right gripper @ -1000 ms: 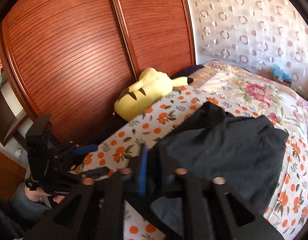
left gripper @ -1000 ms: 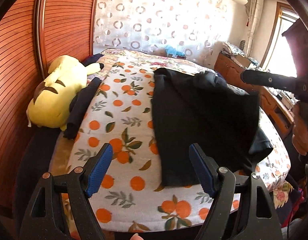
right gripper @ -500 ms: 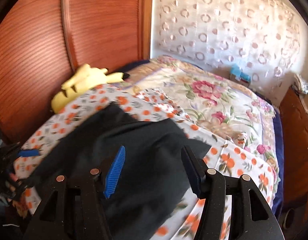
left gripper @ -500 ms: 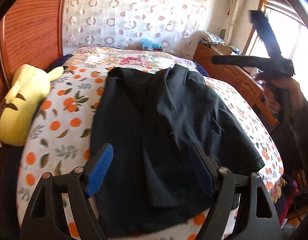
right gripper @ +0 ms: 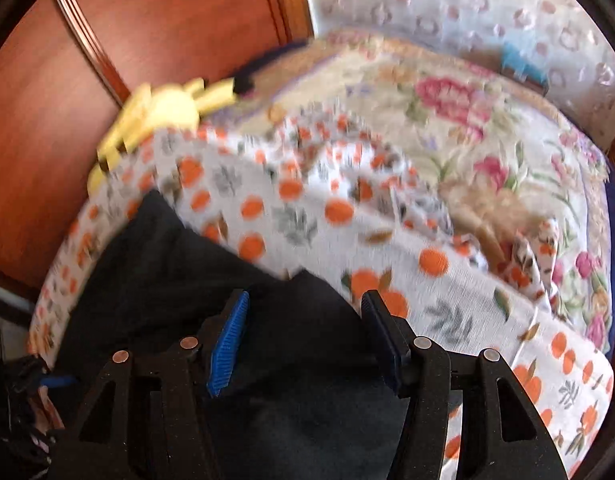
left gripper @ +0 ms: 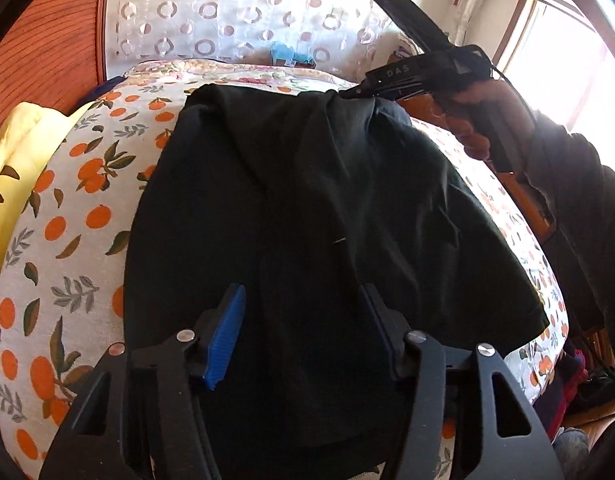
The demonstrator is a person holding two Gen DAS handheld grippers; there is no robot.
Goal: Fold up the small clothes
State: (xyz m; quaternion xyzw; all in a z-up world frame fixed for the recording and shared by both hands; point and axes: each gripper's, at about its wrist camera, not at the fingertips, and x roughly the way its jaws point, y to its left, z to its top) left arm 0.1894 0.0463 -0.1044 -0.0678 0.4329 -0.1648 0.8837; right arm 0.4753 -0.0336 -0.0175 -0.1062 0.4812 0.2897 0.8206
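Observation:
A black garment (left gripper: 307, 208) lies spread on the orange-print bedspread (left gripper: 75, 216). My left gripper (left gripper: 303, 332) is open, hovering over the garment's near hem with cloth below its blue pads. My right gripper (right gripper: 303, 336) is open above the garment's far corner (right gripper: 267, 320); in the left wrist view the right gripper (left gripper: 347, 94) reaches the garment's far edge, held by a hand. The right wrist view is motion-blurred.
A yellow plush toy (left gripper: 15, 168) lies at the bed's left side against a wooden wardrobe (right gripper: 147, 20). A floral quilt (right gripper: 487, 128) covers the far part of the bed. A wooden dresser and a bright window (left gripper: 567, 40) stand at the right.
Both grippers have moved over the black garment. The right gripper let go of the cloth it held and now hovers open at the garment's far edge. The left gripper came closer over the near hem.

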